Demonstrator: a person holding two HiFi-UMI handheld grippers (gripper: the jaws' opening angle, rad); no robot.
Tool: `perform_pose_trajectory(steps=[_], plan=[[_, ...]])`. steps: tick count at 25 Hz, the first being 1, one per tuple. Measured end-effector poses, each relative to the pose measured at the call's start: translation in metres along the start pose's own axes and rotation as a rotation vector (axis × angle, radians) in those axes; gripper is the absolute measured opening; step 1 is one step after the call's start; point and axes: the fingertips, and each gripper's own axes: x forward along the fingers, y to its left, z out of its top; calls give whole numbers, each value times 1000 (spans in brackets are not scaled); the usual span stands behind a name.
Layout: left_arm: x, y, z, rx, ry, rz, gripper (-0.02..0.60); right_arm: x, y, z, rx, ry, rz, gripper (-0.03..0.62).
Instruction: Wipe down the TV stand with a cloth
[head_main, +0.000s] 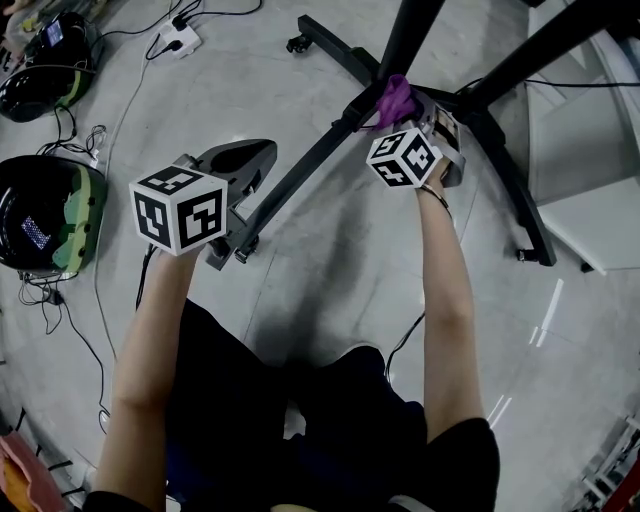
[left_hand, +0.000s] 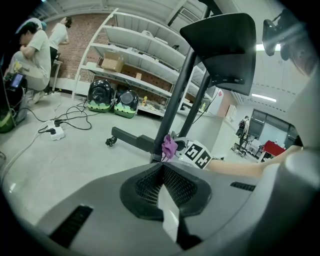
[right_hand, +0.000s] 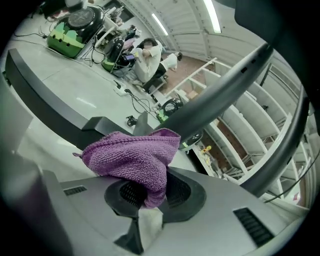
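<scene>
Two domed black-and-green cases (head_main: 45, 215) sit at the far left among loose cables on the smooth grey floor (head_main: 330, 260). The left claw (head_main: 250, 160) hangs near a flat black metal leg of the TV stand (head_main: 320, 155), its jaws pressed together on nothing. The right claw (head_main: 412, 118) is clamped tight on a nubby purple cloth (head_main: 393, 98), bunched against the stand's base joint below two round posts. Bare floor lies open between the splayed legs.
</scene>
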Motion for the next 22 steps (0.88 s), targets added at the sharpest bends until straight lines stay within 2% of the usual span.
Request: perform_pose_trajectory(steps=[4, 9, 17, 22], plan=[[10, -6, -1, 11, 13, -11, 6, 10, -8, -3, -46, 21, -9, 77], [25, -20, -3, 26, 28, -41, 6, 20, -20, -11, -30, 45, -23, 77], [52, -46, -14, 136, 92, -78, 6, 47, -39, -11, -38, 94, -15, 77], [65, -53, -23, 121, 109, -93, 6, 54, -39, -22, -51, 86, -14, 77]])
